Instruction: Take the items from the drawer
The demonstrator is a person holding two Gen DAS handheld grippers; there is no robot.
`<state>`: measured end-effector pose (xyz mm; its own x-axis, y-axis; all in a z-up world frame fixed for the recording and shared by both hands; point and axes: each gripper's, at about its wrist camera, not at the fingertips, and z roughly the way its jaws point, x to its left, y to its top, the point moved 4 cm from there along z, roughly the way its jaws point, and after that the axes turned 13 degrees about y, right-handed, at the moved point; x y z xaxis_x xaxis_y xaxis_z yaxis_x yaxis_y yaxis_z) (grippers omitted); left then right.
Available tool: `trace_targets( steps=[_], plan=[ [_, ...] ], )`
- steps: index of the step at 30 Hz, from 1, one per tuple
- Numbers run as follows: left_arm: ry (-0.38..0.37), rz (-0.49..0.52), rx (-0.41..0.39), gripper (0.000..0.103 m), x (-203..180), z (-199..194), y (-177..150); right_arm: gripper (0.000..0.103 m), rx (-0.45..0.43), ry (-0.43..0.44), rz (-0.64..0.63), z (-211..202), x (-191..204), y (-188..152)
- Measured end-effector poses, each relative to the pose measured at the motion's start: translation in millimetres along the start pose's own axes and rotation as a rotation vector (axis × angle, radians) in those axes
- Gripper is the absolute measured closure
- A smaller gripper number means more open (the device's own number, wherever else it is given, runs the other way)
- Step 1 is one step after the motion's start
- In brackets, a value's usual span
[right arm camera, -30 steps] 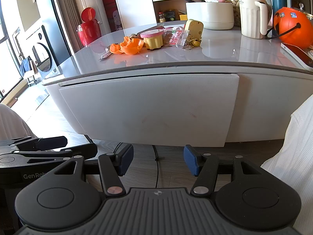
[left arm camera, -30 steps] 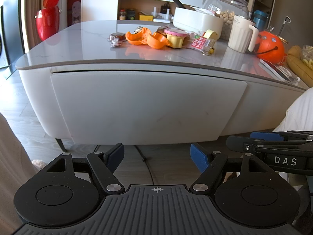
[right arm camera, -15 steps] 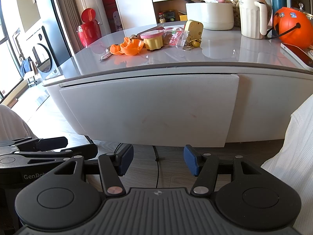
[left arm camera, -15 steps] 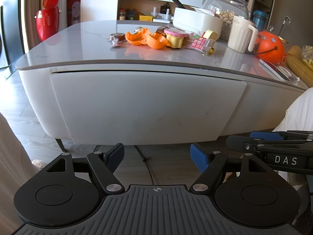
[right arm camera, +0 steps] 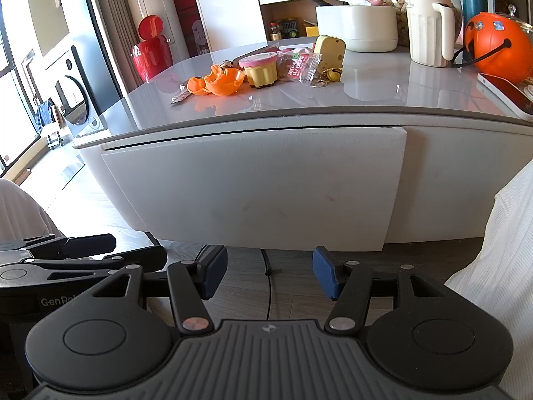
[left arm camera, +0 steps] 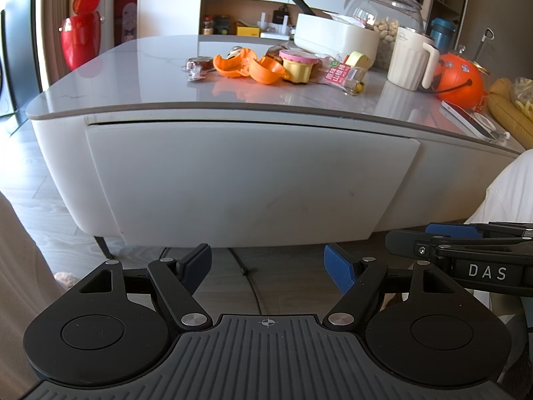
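The grey tabletop is overhanging a closed, handleless drawer front; both open, empty tools, left tool and right tool, are waiting low, so hooking its bottom edge looks best.

tabletop: glossy grey stone look, mirrors the things standing on it
drawer front: matt off-white, smooth, a few faint scuffs
left gripper: matt black plastic, ribbed base, blue pads, shiny metal pivot pins
right gripper: same matt black plastic, blue pads
jar: clear glass
jug: white, ridged, satin sheen
orange shells: glossy plastic
snack packet: clear crinkled film
floor: grey wood-grain boards
sleeve: white ribbed cloth
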<state>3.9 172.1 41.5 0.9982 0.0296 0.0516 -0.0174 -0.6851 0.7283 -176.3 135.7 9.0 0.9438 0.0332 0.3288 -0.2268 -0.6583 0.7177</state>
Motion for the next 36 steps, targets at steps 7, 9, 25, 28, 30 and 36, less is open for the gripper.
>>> trace_targets(
  steps=[7, 9, 25, 28, 30, 36],
  plan=[
    [-0.016, 0.016, -0.001, 0.023, 0, 0, 0, 0.046, 0.0, 0.0, 0.001, -1, 0, -1],
    [-0.021, 0.021, -0.002, 0.023, 0, 0, 0, 0.046, 0.001, 0.0, 0.001, 0, 1, 0],
    [-0.038, 0.036, -0.004, 0.023, -2, 0, 0, 0.045, 0.017, 0.001, -0.001, 1, 8, -4],
    [-0.039, 0.037, -0.004, 0.023, -1, 0, 0, 0.045, 0.018, 0.002, -0.002, 1, 9, -4],
    [-0.046, 0.044, -0.003, 0.023, -2, 0, 0, 0.045, 0.019, 0.002, -0.001, 1, 9, -5],
    [-0.048, 0.046, -0.003, 0.023, -2, -1, 0, 0.045, 0.021, 0.002, -0.001, 1, 10, -5]
  ],
)
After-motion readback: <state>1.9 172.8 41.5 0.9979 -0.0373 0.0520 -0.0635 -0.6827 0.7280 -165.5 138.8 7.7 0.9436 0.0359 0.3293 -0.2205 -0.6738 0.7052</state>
